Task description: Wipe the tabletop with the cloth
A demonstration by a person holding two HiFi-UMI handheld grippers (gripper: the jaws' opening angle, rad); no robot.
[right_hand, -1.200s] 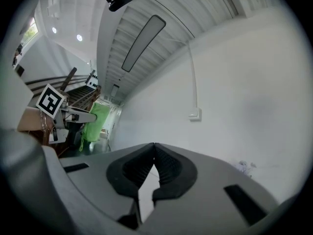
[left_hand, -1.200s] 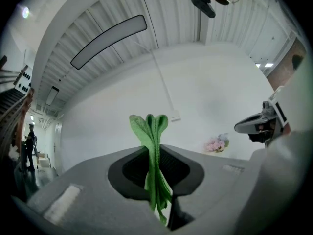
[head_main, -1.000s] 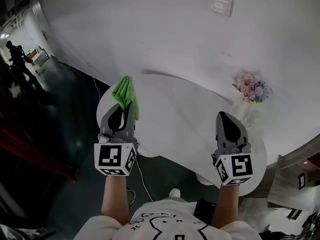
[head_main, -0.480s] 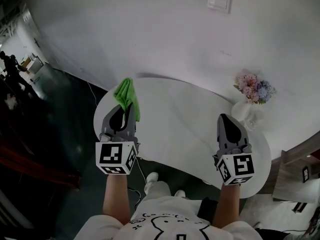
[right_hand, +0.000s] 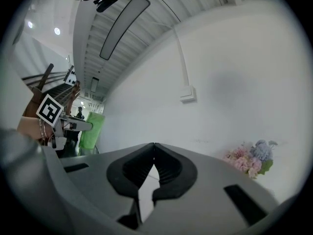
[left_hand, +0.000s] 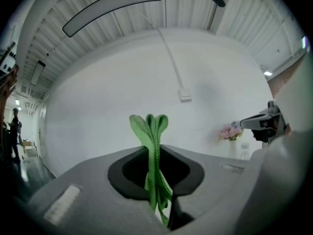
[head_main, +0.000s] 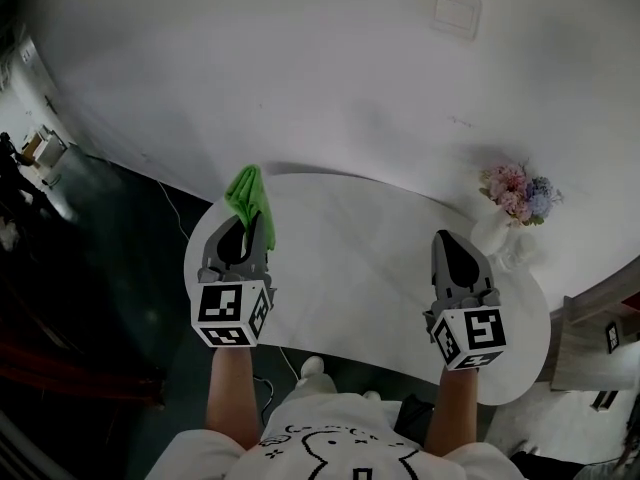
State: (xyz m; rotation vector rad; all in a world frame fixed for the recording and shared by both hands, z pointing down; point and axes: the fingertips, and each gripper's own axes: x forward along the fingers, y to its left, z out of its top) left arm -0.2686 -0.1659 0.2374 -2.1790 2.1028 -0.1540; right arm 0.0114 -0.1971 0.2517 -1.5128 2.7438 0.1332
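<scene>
**1. Left jaws.** Clamped on the cloth (left_hand: 152,141). The folded green layers were pinched flat between them. The free end stood out past the tips, fanned into approx. three loops. The cloth's long axis ran in line w/ the jaws, i.e. straight ahead of the left gripper (head_main: 245,226) and away from the person.

**2. Right jaws.** Pressed together at the tips w/ nothing between them (only a sliver of light lower down). The right gripper (head_main: 450,236) hung idle.

**3. Key relation.** The cloth was in hand, so the coming move turned on cloth vs. worktop (head_main: 350,258).
- In the head view the free end lay over the worktop's far-left rim.
- Contact could not be confirmed from any view.
- The left gripper view looked out at the wall, not down at the surface. This suggests the jaws pointed roughly level w/ the cloth end off the surface.
- Judgement: the left gripper needed to pitch down and lay the cloth flat before any stroke.

**4. Pose.** Both forearms reached forward, side by side and well apart. The left gripper was over the worktop's left edge, the right over its near-right part.

**5. Obstruction.** Flowers (head_main: 520,193) in a pale vase (head_main: 495,233) stood at the far right, near the right gripper and well apart from the cloth. Strokes toward that end would call for care.
</scene>
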